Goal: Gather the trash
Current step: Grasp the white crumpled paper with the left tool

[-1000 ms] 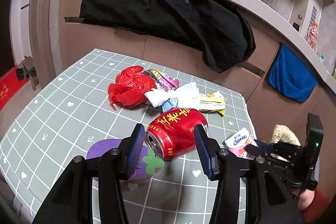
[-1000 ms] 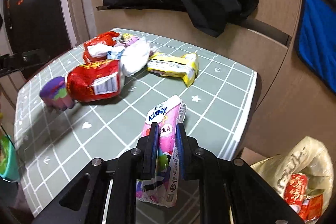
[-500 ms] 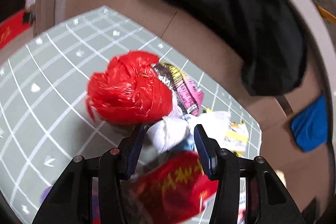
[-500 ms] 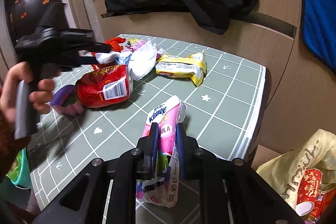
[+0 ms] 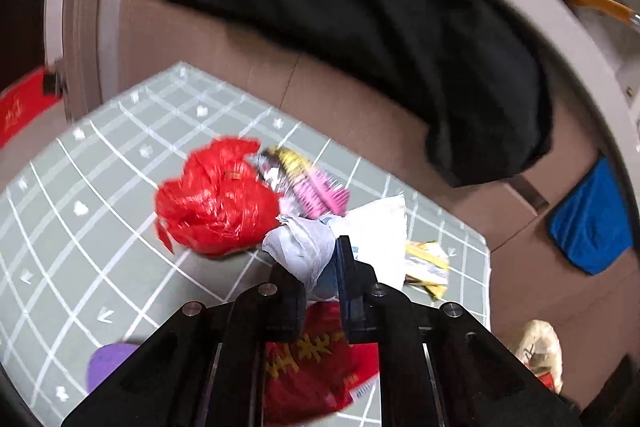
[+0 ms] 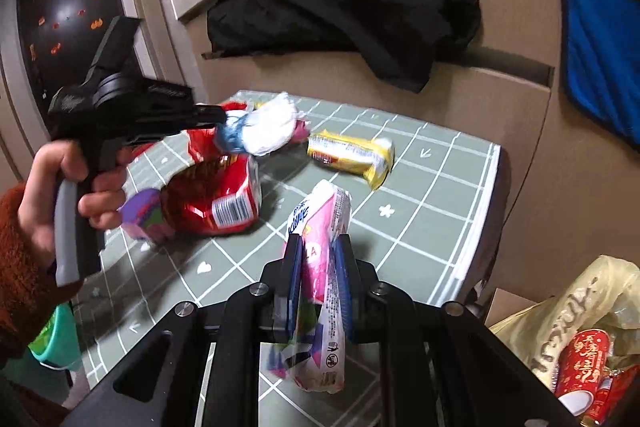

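Right now left gripper has its fingers pinched nearly together on a crumpled white-and-blue tissue wad, which sticks out past the fingertips, lifted off the table; the right wrist view shows the same wad held in the air at the tips. Just left of and beyond the left fingers lies a red plastic bag, with a pink-yellow wrapper touching it on its far right side. White paper sits just right of the fingertips, and a yellow snack packet lies further right. Below the fingers, close to the camera, is a red can on its side; a purple item is at lower left. View is motion-blurred.

Right gripper is clamped narrow on a pink Kleenex tissue pack, which runs out both ahead of and behind the fingers. Ahead and left of them: the can next to the purple item. Ahead and slightly right: the yellow packet. Low to the right, off the table edge, a yellowish trash bag with a red can inside. The person's left hand grips the other tool's handle at far left.
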`<state>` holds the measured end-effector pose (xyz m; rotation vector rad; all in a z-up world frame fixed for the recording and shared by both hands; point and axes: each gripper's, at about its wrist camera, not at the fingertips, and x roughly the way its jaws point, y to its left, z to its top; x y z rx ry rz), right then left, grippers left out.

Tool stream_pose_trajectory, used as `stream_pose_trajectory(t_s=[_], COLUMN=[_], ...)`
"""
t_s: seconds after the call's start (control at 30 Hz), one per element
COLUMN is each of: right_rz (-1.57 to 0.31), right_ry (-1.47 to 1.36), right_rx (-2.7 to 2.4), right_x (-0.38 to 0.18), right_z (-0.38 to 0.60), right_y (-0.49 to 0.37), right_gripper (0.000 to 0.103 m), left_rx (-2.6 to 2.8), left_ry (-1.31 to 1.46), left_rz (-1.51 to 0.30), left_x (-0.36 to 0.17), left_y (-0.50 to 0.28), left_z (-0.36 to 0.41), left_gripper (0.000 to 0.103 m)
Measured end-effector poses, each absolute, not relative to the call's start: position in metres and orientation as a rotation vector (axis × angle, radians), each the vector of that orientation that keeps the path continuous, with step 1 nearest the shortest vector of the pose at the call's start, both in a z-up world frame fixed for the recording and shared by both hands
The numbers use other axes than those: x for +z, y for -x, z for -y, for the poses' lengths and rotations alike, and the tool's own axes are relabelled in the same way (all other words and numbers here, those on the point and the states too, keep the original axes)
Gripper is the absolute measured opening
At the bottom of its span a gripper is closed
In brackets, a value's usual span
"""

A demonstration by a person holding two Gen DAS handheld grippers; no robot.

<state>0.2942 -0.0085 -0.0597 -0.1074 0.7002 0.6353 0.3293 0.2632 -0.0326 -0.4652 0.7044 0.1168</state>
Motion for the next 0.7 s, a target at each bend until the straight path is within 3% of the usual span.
stream_pose_trajectory(t_s=[0.43,0.7], right_rz=[-0.465,-0.47], right_ry=[0.122,0.066], right_rx=[0.55,0.556], right_x=[0.021,0.026], right_z=[0.055,0.085], right_y=[-0.26,-0.257], right_gripper=[0.013,0.014], left_rx=[0.039,-0.007], left_ry=[0.253,0.278], left_rz=[-0.431,-0.462], left_x=[0.052,0.052], left_y=[-0.246,-0.244], left_z=[-0.186,-0.168], left_gripper=[0.013,0.013])
